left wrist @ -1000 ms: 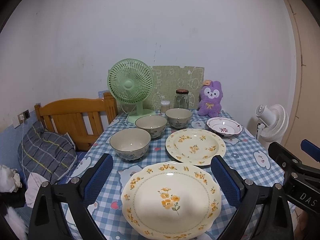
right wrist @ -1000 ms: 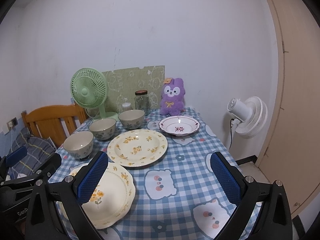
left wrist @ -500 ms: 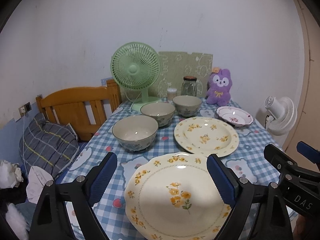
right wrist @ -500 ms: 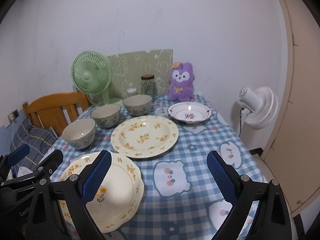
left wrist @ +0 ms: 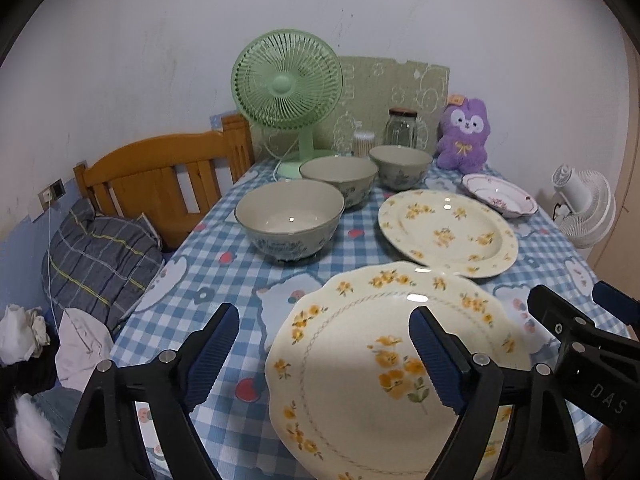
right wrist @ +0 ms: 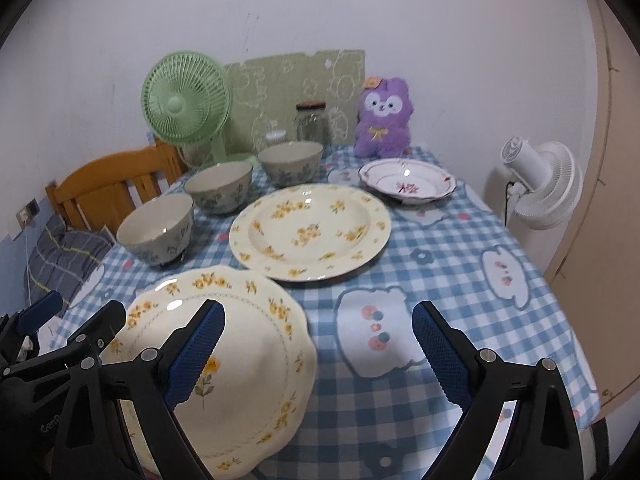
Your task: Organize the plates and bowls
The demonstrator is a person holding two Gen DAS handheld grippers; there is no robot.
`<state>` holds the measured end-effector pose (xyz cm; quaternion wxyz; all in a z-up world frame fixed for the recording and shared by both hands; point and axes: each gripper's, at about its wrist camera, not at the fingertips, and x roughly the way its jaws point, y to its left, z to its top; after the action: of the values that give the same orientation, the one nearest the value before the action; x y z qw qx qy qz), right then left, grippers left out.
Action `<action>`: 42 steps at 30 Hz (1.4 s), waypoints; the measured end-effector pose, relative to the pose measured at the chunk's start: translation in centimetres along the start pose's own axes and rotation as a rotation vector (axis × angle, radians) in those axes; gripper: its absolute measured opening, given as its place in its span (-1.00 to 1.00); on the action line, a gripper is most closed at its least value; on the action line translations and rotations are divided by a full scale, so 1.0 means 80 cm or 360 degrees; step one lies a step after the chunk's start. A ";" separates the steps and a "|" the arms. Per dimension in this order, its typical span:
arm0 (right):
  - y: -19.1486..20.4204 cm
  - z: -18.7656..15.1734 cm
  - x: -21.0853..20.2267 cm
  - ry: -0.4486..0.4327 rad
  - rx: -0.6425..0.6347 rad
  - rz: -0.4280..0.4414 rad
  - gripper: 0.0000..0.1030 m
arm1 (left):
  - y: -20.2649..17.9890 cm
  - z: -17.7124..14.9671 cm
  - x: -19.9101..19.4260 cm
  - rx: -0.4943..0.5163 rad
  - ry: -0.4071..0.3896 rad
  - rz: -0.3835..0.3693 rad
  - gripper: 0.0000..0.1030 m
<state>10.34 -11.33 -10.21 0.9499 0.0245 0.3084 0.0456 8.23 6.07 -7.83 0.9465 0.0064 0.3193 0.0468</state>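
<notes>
A scalloped cream plate with yellow flowers [left wrist: 360,380] [right wrist: 248,360] lies nearest on the checked table [left wrist: 224,280]. Behind it are a round yellow-flowered plate [left wrist: 448,232] [right wrist: 310,232] and a small red-patterned plate [left wrist: 500,198] [right wrist: 408,184]. Three bowls [left wrist: 290,220] [left wrist: 338,178] [left wrist: 400,166] run in a row on the left. My left gripper [left wrist: 324,354] hovers over the scalloped plate's left rim; its jaws are closing, and the pads touch nothing. My right gripper [right wrist: 316,356] hangs open over the same plate's right rim.
At the table's back stand a green fan [left wrist: 286,80], a glass jar [left wrist: 401,128] and a purple plush toy [left wrist: 464,136]. A wooden chair [left wrist: 160,176] and a striped pillow [left wrist: 100,256] are on the left. A white fan [right wrist: 540,184] stands off the right edge.
Both grippers have sunk and come forward toward the table, so the scalloped plate looms larger. The left jaws have narrowed a little.
</notes>
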 end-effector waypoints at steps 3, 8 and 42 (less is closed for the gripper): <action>0.007 -0.004 0.011 0.0038 -0.0009 0.0000 0.83 | 0.003 -0.007 0.012 0.0012 0.0041 -0.0011 0.66; 0.016 -0.011 0.030 0.0112 -0.0010 -0.0009 0.81 | 0.011 -0.018 0.028 0.0020 0.0103 0.0026 0.65; 0.025 -0.034 0.101 0.0384 0.0019 -0.0042 0.14 | 0.027 -0.038 0.090 -0.0074 0.0346 -0.0108 0.14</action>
<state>15.08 -8.43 -16.97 0.9062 0.0202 0.4211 0.0338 11.87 8.84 -14.50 0.9072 -0.0313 0.4189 0.0226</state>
